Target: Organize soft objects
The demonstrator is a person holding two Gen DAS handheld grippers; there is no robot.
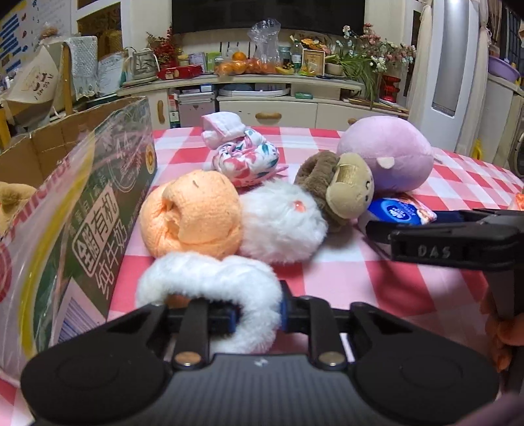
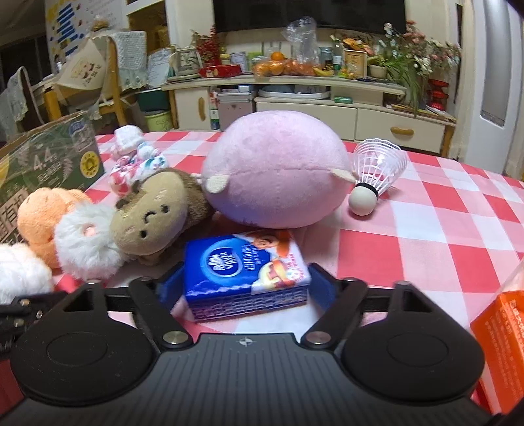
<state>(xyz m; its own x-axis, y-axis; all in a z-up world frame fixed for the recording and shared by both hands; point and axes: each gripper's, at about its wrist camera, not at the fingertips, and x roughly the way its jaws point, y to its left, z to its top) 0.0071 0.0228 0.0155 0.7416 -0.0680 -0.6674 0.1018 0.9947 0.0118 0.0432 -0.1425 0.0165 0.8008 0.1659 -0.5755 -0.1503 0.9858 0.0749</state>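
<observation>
Soft objects lie clustered on the checked counter beside the cardboard box, presumably their destination. Left gripper is clamped on the white fluffy ring; right gripper straddles the tissue pack, pads not pressing.

fluffy white scrunchie — glossy tissue pack

A lived-in family living room, seen across a table.

Behind the checked tablecloth stands a cream sideboard crowded with oranges, a framed picture and flowers; above the sideboard hangs a dark television, and left of it sit chairs draped in lace covers.
</observation>
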